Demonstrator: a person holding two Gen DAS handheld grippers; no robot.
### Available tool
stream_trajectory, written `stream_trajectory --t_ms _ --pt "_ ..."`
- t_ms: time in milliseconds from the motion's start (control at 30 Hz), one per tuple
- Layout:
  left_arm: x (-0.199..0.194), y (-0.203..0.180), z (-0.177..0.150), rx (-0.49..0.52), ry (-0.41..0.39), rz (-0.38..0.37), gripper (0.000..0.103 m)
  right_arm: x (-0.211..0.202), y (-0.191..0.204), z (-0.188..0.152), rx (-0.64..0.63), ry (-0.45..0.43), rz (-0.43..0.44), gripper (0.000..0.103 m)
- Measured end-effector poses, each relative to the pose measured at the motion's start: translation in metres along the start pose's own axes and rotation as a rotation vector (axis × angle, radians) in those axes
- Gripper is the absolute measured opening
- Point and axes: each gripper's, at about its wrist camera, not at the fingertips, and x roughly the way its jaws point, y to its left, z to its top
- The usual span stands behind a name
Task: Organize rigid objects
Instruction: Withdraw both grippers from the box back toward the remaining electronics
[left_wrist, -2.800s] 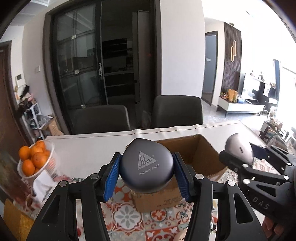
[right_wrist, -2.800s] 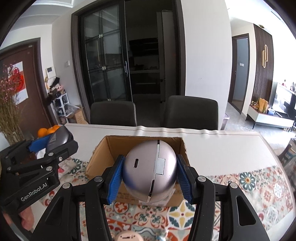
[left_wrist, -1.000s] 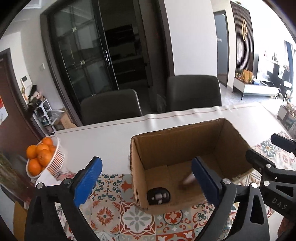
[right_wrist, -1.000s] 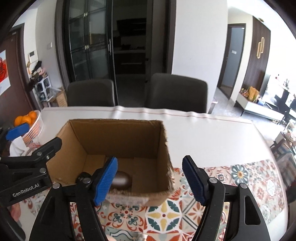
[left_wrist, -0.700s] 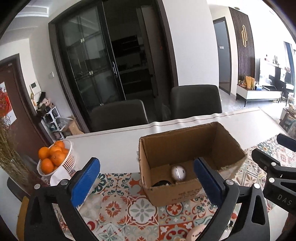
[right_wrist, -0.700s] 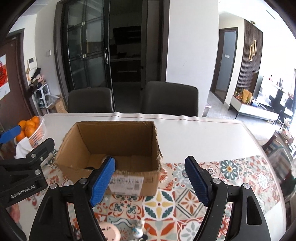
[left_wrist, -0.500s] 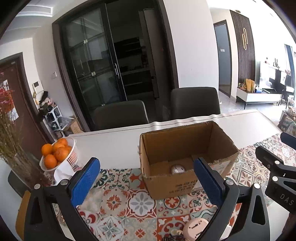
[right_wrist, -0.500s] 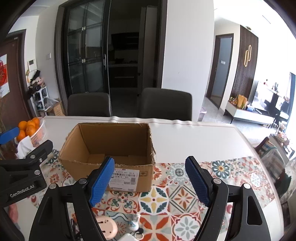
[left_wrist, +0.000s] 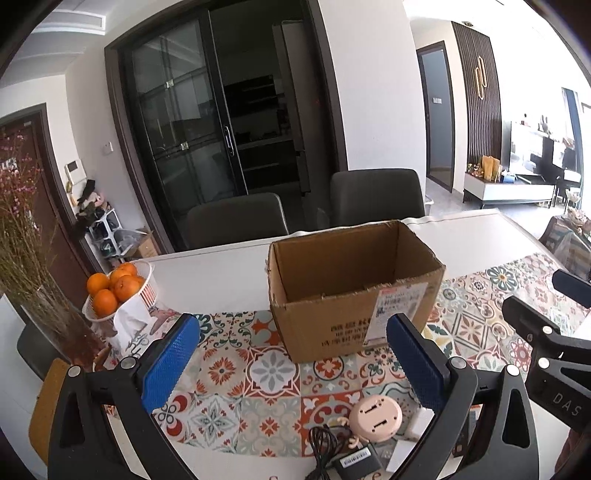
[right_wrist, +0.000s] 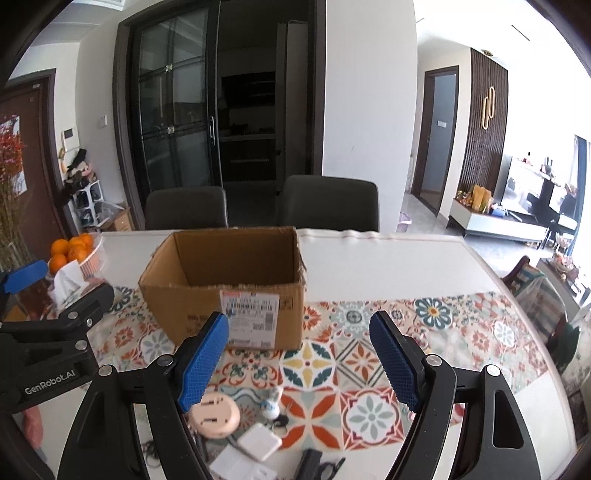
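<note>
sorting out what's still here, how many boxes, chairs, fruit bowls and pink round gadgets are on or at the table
cardboard box: 1
chairs: 2
fruit bowl: 1
pink round gadget: 1
total: 5

Open brown box (left_wrist: 354, 291) with white label, upright at frame centre on patterned cloth. Pink round disc (right_wrist: 214, 410), white square adapters (right_wrist: 258, 441), small figurine (right_wrist: 272, 402) and black charger (left_wrist: 356, 458) scattered along bottom edge, before box.
</note>
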Motion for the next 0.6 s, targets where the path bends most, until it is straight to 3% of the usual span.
stream_trajectory --t_ms 600 --pt "0.001 -0.026 -0.06 0.026 0.106 -0.072 0.102 -0.002 -0.013 -0.065 0.006 0.096 0.022 0.079"
